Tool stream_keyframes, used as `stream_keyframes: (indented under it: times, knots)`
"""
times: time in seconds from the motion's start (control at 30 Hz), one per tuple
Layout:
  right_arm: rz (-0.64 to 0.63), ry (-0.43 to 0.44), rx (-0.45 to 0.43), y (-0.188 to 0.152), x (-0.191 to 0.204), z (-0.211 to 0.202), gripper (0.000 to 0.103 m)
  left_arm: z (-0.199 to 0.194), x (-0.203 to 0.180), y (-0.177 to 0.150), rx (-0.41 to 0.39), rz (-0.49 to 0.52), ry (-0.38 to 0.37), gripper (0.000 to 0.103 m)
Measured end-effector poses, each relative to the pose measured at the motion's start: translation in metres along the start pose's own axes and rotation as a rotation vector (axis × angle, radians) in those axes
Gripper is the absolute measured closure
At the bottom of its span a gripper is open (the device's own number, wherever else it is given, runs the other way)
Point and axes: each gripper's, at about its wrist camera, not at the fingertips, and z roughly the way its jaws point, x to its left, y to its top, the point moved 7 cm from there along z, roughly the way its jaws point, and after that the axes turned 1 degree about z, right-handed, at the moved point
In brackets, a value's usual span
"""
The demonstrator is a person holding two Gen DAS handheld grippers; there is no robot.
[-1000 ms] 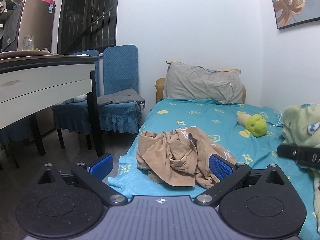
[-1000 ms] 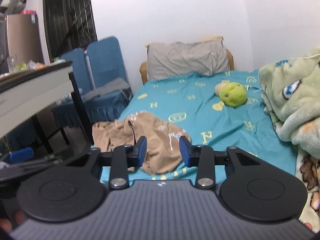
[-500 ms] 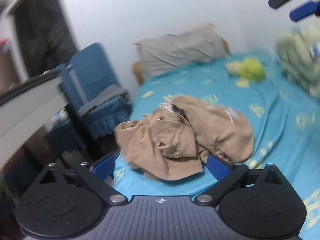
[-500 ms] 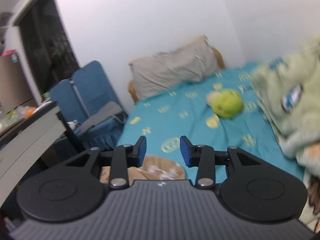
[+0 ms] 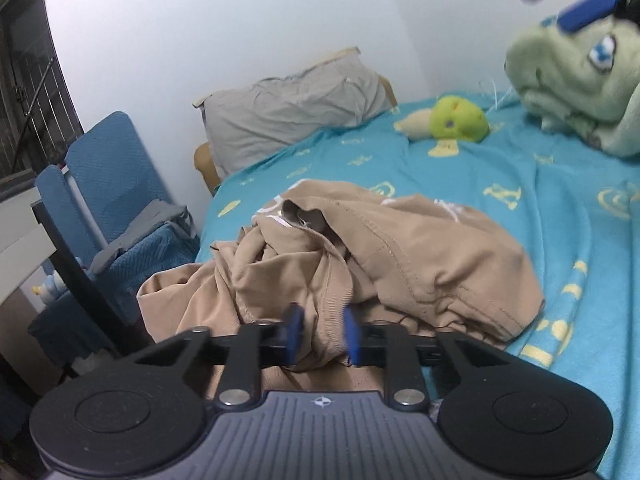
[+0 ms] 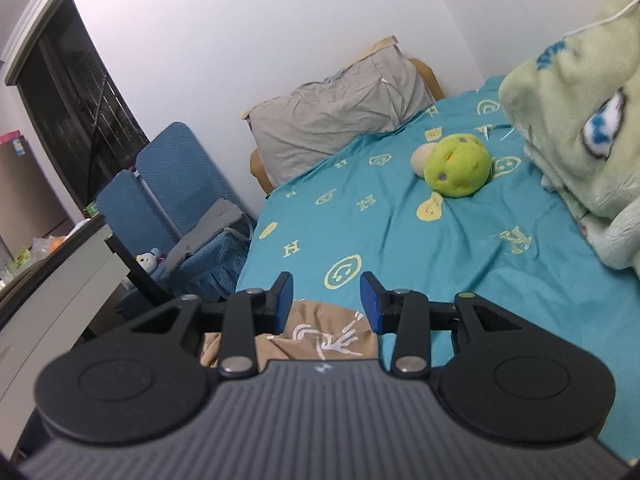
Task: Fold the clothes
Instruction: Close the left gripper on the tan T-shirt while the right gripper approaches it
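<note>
Premises: a lived-in home bedroom. A bed point(image 6: 460, 248) with a teal patterned sheet fills most of both views, a grey pillow point(image 6: 340, 120) propped at its head against a plain white wall point(image 6: 240, 40), with a green plush toy point(image 6: 458, 170) and a fleecy green blanket point(image 6: 580, 128) lying on it. Beside the bed stand blue-covered chairs point(image 6: 168, 184) and a white table point(image 6: 52, 280) carrying clutter — domestic furnishings throughout — with a dark barred window point(image 6: 76, 120) behind.
</note>
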Motion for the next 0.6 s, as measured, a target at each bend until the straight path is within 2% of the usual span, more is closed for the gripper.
stream_keyframes:
  times: [0.1,0.2,0.33,0.47,0.5,0.53,0.57,0.6]
  knots:
    - [-0.048,-0.022,0.021,-0.009,0.003,0.01,0.062,-0.018,0.015,0.013,-0.038,-0.114,-0.022,0.094]
    - [-0.066,-0.007,0.051,-0.018,0.008,0.016,0.062,-0.058,0.031,0.035,-0.127,-0.193,-0.053,0.095]
    - [-0.09,0.076,0.084,-0.029,0.025,0.01,0.062,-0.109,0.05,0.056,-0.213,-0.29,-0.109,0.095]
    - [-0.081,0.184,0.122,-0.041,0.049,-0.002,0.061,-0.133,0.051,0.061,-0.252,-0.308,-0.141,0.095]
    - [-0.076,0.184,0.128,-0.046,0.051,-0.007,0.058,-0.134,0.05,0.063,-0.258,-0.308,-0.143,0.095]
    - [-0.071,0.183,0.135,-0.05,0.054,-0.011,0.049,-0.133,0.051,0.064,-0.258,-0.316,-0.142,0.095]
    - [-0.065,0.182,0.142,-0.054,0.056,-0.016,0.036,-0.131,0.051,0.065,-0.257,-0.325,-0.141,0.095]
    - [-0.06,0.182,0.15,-0.059,0.058,-0.02,0.03,-0.131,0.052,0.065,-0.255,-0.336,-0.141,0.095]
